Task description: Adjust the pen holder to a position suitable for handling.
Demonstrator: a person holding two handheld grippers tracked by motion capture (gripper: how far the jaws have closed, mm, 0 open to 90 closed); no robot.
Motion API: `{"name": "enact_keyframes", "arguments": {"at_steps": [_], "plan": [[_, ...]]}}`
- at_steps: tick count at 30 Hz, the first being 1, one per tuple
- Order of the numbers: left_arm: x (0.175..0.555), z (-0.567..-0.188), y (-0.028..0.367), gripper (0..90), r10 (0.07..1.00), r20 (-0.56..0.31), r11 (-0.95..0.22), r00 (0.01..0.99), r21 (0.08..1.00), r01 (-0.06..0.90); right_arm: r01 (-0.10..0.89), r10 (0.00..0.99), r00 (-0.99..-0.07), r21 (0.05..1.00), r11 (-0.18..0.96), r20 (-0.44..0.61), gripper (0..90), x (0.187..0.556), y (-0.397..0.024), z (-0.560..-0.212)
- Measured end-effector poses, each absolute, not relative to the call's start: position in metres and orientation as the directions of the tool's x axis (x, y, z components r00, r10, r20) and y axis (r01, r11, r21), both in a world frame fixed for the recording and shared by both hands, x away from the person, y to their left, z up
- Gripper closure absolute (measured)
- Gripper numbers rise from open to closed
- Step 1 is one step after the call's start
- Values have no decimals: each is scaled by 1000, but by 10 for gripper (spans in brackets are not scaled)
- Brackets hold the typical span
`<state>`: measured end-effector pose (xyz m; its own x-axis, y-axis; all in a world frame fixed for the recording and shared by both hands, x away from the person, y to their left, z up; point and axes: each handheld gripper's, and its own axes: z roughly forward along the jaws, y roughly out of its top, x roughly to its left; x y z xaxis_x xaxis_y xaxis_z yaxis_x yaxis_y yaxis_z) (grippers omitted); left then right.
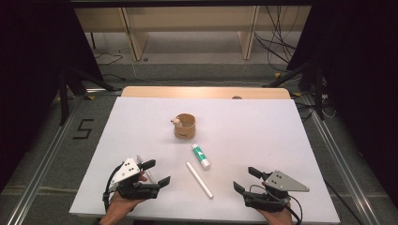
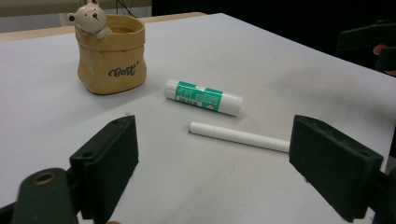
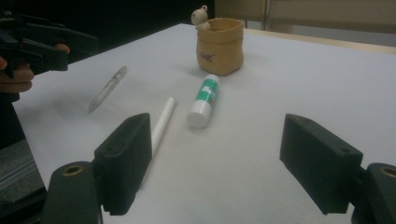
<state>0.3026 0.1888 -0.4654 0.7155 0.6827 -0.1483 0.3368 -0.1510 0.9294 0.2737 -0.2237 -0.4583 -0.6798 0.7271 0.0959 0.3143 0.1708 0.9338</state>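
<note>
Right gripper view: white stick half-hidden

The pot looked glazed ceramic, the glue stick glossy plastic, the white pen matt, the table smooth.

Left gripper: black body, two blocky black jaws w/ matte pads, a screw hole in each jaw top. Grey three-cornered plate on top, small dark screws in it. Black cable loops off the back by the hand. Brass-coloured ring on the joint at jaw base. Right gripper: same build, black jaws, grey plate w/ screws, black cable curling past the other hand. No sleeves visible, forearms bare.
</note>
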Motion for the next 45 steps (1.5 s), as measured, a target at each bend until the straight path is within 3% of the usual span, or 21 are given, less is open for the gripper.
{"name": "enact_keyframes", "arguments": {"at_steps": [19,37,45], "plan": [[317,-458,196,151,713,-192,-115,675,917,382,322,726,-680,931,171,102,267,276,-223,-457],[374,-450,196,157,774,-205,-130,599,874,468,324,722,-683,931,168,108,270,276,-222,-458],[401,-452,197,242,820,-189,-133,540,855,501,324,722,-684,930,171,106,270,276,-222,-458]]}}
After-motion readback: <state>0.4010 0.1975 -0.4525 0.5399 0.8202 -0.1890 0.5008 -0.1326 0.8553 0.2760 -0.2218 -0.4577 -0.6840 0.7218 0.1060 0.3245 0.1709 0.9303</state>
